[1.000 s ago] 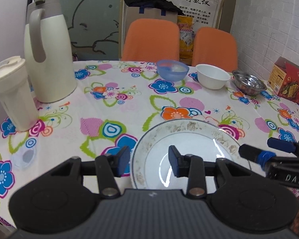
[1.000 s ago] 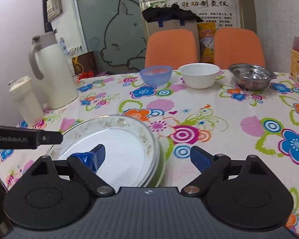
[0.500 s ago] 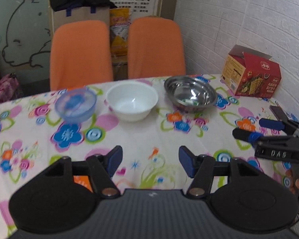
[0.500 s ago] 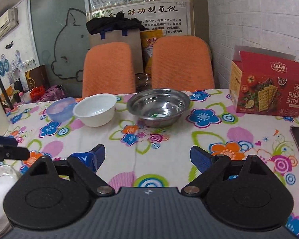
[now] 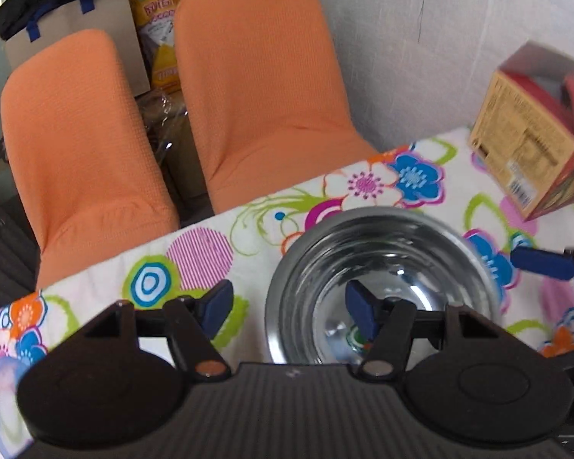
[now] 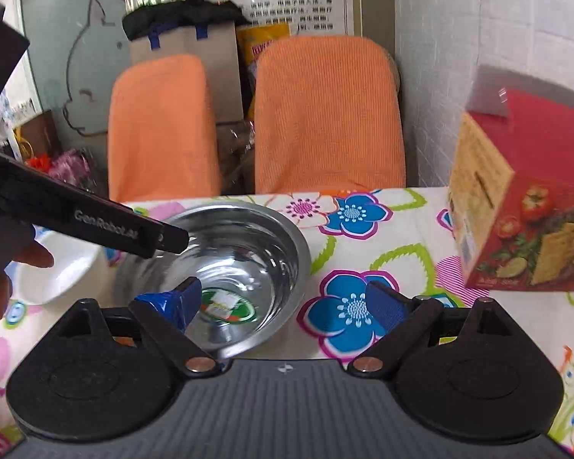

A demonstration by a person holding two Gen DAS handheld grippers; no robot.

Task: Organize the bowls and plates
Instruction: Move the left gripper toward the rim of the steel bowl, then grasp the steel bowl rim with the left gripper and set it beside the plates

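A shiny steel bowl (image 5: 386, 264) with a sticker in its bottom sits near the table's far edge. My left gripper (image 5: 289, 308) is open and straddles the bowl's left rim, one finger inside, one outside. My right gripper (image 6: 287, 302) is open and straddles the bowl's (image 6: 233, 252) right rim in the same way. A white bowl (image 6: 63, 267) stands just left of the steel bowl, partly hidden by my left hand. Part of a pale blue bowl (image 5: 0, 401) shows at the far left. No plate is in view.
A red cracker box (image 6: 524, 206) stands on the floral tablecloth (image 6: 363, 222) to the right of the steel bowl. Two orange chairs (image 5: 256, 88) stand behind the far table edge, with a brown bag (image 6: 187, 49) behind them.
Both grippers have moved from the plate at the near left across the table and closed in on the steel bowl. Both stay open.
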